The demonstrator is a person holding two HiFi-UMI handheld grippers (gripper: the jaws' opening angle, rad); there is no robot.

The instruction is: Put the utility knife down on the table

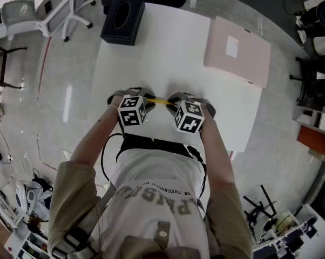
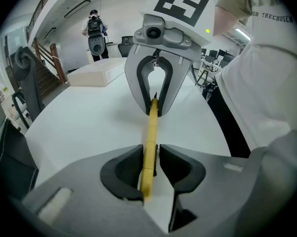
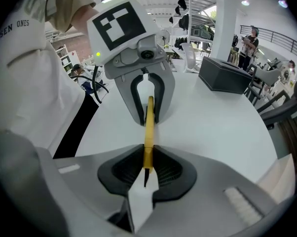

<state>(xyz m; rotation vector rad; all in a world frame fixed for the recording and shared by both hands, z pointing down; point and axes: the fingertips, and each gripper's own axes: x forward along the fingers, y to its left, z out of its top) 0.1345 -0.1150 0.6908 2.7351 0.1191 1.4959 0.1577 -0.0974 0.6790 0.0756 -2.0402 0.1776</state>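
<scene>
open office with a glossy grey floor. a white rectangular table point(image 1: 168, 42) fills the middle, with a dark box with an oval slot point(image 1: 123, 19) and a flat pale pink carton point(image 1: 238, 50) at its far side, well apart from the work. the slim yellow utility knife point(image 2: 151, 127) bridges the two grippers end to end, over the near part of the table, just in front of the person's torso. right gripper point(image 3: 147, 166): both ribbed pads are clamped on one end of the knife, so it looks like the only real hold. left gripper point(image 2: 151, 166): jaws narrow but slack. the knife runs between them against one pad, with a clear gap to the other, so nothing is squeezed. my read: the left side is done with its hold and set-down falls to the right. the next move calls for the left gripper to back off along the knife's line without dragging it, then the right to bring the knife flat onto the bare top and spread its pads. hard to see: in the head view the marker cubes cover both sets of jaws and only a short yellow strip shows. no view shows whether the knife already touches the table. a dark sliver past the yellow end in the right gripper view may be the blade, too small to call.
</scene>
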